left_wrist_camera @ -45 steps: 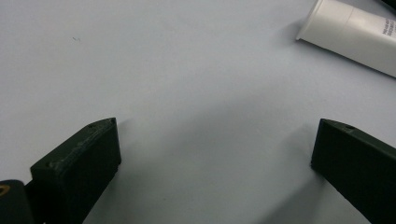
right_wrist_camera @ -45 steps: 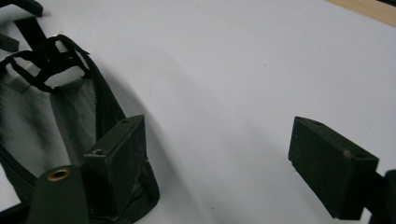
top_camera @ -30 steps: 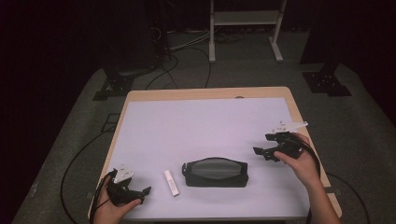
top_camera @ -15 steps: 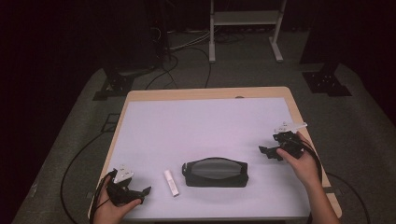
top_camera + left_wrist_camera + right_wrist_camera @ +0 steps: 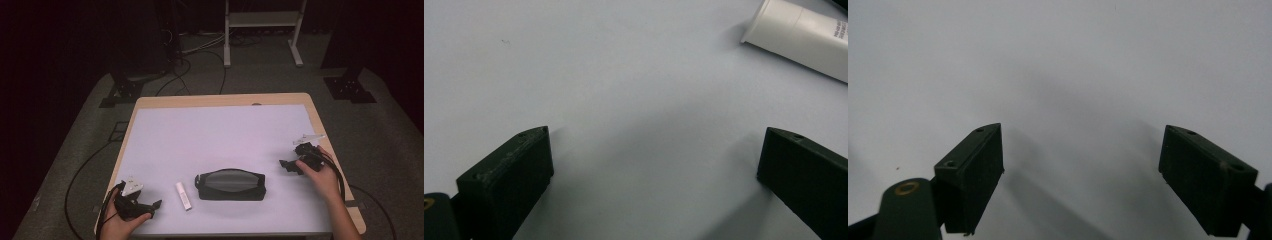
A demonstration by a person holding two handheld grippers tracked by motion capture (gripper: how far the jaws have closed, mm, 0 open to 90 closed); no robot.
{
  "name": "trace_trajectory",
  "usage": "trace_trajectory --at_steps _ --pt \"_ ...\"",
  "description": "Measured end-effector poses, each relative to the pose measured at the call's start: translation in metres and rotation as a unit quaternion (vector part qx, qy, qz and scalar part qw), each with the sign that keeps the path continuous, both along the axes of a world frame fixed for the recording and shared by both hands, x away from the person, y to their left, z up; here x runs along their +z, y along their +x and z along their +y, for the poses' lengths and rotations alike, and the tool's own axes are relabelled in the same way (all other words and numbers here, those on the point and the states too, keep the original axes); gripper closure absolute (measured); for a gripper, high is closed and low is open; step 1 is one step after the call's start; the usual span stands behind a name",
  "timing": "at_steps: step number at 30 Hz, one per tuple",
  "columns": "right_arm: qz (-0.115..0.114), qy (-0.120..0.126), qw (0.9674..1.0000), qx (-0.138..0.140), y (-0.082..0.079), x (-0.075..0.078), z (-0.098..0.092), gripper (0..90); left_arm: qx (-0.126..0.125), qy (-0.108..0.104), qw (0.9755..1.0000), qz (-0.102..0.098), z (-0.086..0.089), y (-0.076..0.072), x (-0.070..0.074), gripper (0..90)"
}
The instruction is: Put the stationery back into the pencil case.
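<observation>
While both grippers sat low w/ jaws wide, empty, left gripper (image 5: 150, 206) pointed at white tube (image 5: 183, 195) at its 3 o'clock, prob for a grab; right gripper (image 5: 287, 165) flanked black pouch (image 5: 230, 185)

A white-topped table (image 5: 220, 135) stands on grey carpet (image 5: 90, 130). Cables (image 5: 185, 65) trail behind it, near what looks like a white metal stand (image 5: 262, 20).

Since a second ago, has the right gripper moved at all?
Yes. In the high view the right gripper has slid toward the person and slightly toward the table's right edge, widening the gap to the black pouch, which lies where it was.
</observation>
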State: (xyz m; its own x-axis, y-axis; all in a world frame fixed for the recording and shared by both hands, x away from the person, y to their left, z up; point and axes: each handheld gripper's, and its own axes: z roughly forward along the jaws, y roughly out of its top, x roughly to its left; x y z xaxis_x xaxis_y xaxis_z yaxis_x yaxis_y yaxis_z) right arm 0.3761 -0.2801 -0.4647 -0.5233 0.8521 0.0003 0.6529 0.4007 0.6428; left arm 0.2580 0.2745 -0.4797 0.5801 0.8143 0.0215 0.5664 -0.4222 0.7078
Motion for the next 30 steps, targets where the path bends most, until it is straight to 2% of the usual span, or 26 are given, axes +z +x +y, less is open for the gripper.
trace_trajectory --at_steps 4,9,14,17,19,20,22,30 --pt "0.005 -0.009 0.9999 -0.003 0.0 -0.004 0.002 17.0 0.0 0.0 1.0 0.0 0.0 0.0 0.0 0.5" --pt "0.001 0.003 0.9999 -0.01 -0.003 -0.007 -0.001 16.6 0.0 0.001 1.0 0.0 0.0 0.0 0.0 0.5" --pt "-0.016 0.012 0.9997 -0.017 -0.007 -0.011 -0.003 15.6 -0.001 0.005 1.0 0.001 0.0 0.0 0.001 0.5" --pt "-0.05 0.034 0.9979 -0.021 -0.014 -0.018 -0.006 15.0 0.004 0.008 0.9999 0.005 -0.002 0.0 0.002 1.5" --pt "-0.053 0.036 0.9977 -0.02 -0.015 -0.019 -0.007 15.0 0.004 0.008 0.9999 0.005 -0.002 0.0 0.003 2.1" --pt "-0.054 0.035 0.9977 -0.02 -0.015 -0.019 -0.006 15.0 0.0 0.007 1.0 0.003 -0.002 -0.001 0.004 3.5" --pt "-0.055 0.035 0.9977 -0.02 -0.015 -0.019 -0.006 15.0 -0.006 -0.006 1.0 -0.001 -0.003 -0.002 0.005 12.7" --pt "-0.054 0.036 0.9977 -0.021 -0.015 -0.019 -0.006 14.8 -0.029 -0.022 0.9993 0.006 -0.02 -0.004 0.013 20.0"
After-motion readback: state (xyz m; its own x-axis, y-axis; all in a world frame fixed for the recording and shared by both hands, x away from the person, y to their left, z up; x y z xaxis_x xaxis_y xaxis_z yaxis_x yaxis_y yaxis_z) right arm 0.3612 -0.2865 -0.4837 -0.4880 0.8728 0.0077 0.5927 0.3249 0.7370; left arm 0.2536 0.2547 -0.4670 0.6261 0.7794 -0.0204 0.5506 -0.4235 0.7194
